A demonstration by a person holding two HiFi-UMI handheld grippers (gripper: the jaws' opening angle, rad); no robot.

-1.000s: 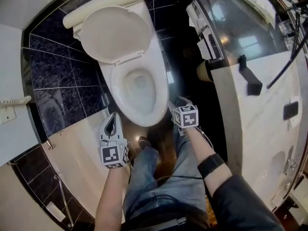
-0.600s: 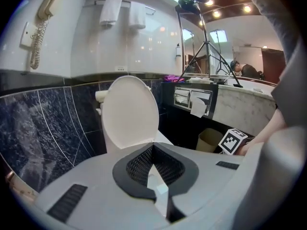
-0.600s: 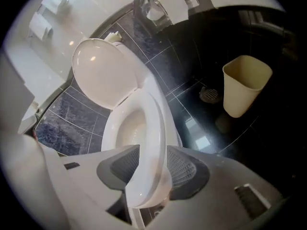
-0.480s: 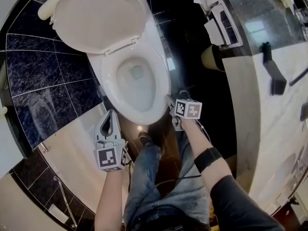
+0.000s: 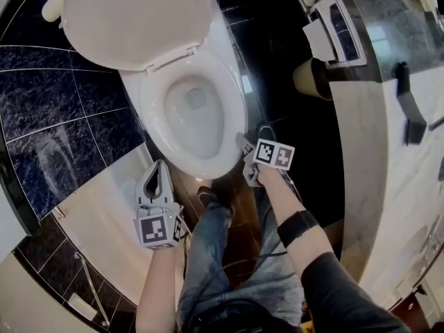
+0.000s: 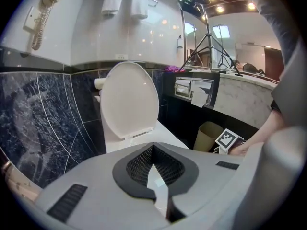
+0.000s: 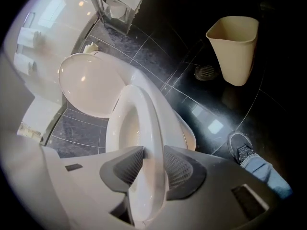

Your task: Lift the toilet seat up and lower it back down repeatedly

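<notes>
So the toilet seat (image 5: pixel 232 109) is lying flat on the bowl's rim with the lid (image 5: pixel 135 19) tipped up behind it. The right gripper (image 5: pixel 247 159) is on the seat's front right edge. In the right gripper view the seat's rim (image 7: pixel 144 123) runs straight between the two dark pads (image 7: pixel 180 169), which have just been closing and now press on it from both sides, so it's clamped on the seat. The left gripper (image 5: pixel 161 166) hangs off to the bowl's front left, well apart from the seat, with its jaws together on nothing. Its own view just looks over the closed tips (image 6: pixel 153 147) at the upright lid (image 6: pixel 129 99). Around it there's a beige bin (image 5: pixel 311 78) on the dark floor to the right of the bowl, near the right gripper but not in its way. A toilet paper holder (image 5: pixel 333 33) sits on the dark wall above the bin, and the marble counter (image 5: pixel 388 186) runs along the right. Dark marbled tiles (image 5: pixel 62 116) fill the left side. The person's shoe (image 5: pixel 206 201) is right at the bowl's front edge, between the two grippers, and nothing blocks the seat.
</notes>
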